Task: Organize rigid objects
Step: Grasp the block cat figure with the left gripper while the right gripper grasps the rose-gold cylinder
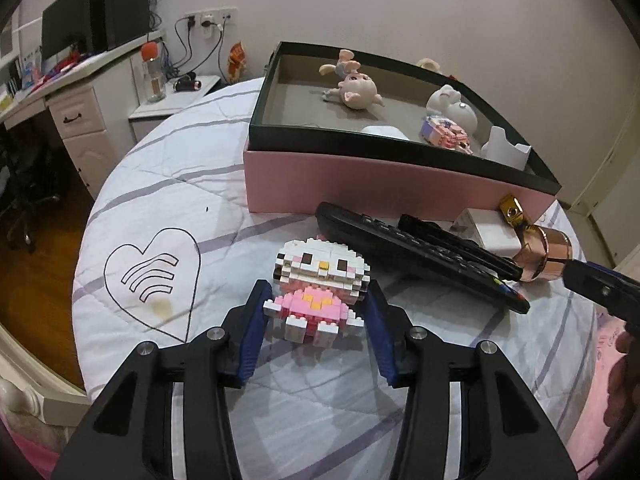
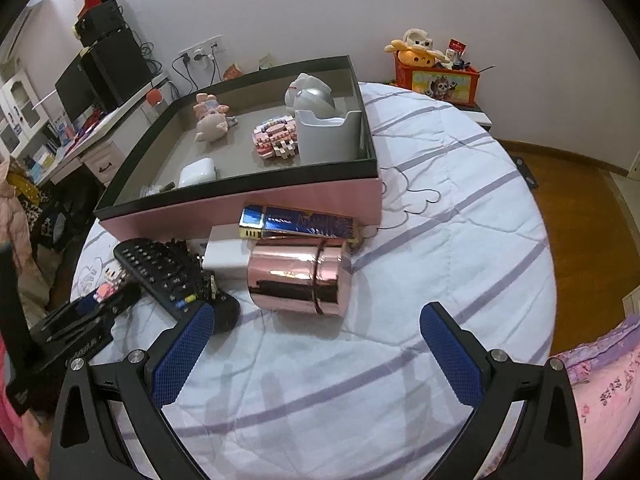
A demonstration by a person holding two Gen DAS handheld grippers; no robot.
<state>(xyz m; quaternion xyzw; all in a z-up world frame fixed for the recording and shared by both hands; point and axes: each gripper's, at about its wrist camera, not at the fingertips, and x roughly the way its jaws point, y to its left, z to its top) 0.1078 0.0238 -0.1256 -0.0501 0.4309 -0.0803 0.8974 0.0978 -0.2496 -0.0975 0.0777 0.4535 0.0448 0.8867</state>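
A white and pink brick-built cat figure (image 1: 316, 288) stands on the quilted bed cover. My left gripper (image 1: 318, 304) is open, its blue pads on either side of the figure's body; whether they touch it I cannot tell. A shiny rose-gold cylinder (image 2: 298, 278) lies on its side ahead of my right gripper (image 2: 316, 330), which is open and empty just short of it. The cylinder also shows in the left wrist view (image 1: 542, 254). Behind stands a pink box (image 2: 248, 208) with a black rim, holding several small toys.
Two black remote controls (image 1: 420, 256) lie between the figure and the cylinder. A white block (image 2: 224, 252) and a blue and gold lighter (image 2: 300, 222) lie against the box. A desk (image 1: 76, 92) stands at far left, wooden floor beyond the bed edge.
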